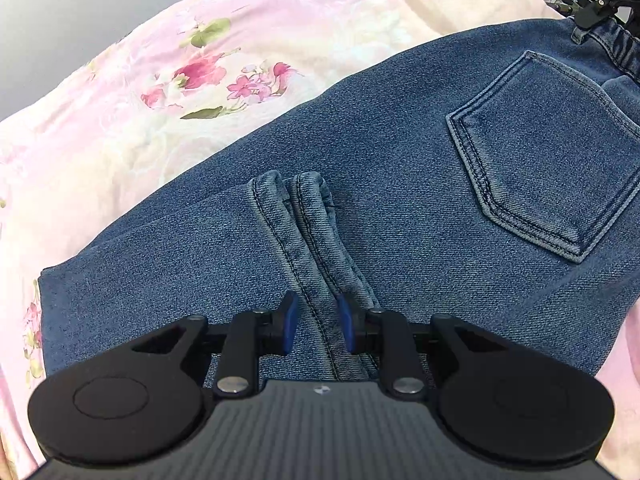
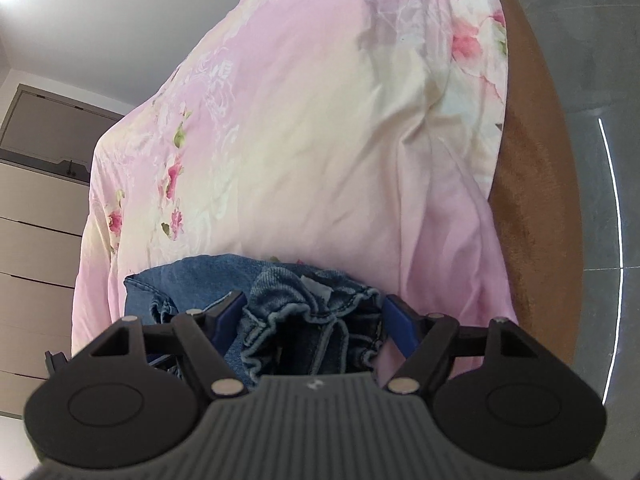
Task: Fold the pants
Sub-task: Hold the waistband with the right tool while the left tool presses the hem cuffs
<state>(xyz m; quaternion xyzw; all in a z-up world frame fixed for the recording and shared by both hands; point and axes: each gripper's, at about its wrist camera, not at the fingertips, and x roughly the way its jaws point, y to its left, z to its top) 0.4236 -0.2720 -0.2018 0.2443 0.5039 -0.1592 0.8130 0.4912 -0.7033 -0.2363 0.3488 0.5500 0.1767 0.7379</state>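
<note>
blue jeans (image 1: 380, 168) lie folded on the pink floral bedspread (image 1: 160, 80) of the bed, back pocket (image 1: 548, 160) up. left hand-held gripper (image 1: 317, 326) pinches the doubled leg hems (image 1: 304, 232). right hand-held gripper (image 2: 316, 320) stands wide, straddling the bunched waistband (image 2: 304, 308), pads not pressing.

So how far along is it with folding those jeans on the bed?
Partway. The jeans already lie doubled on the pink sheet, hems over the seat. The left tongs pinch the hems; the right tongs straddle the waistband, open. Another fold remains.
</note>
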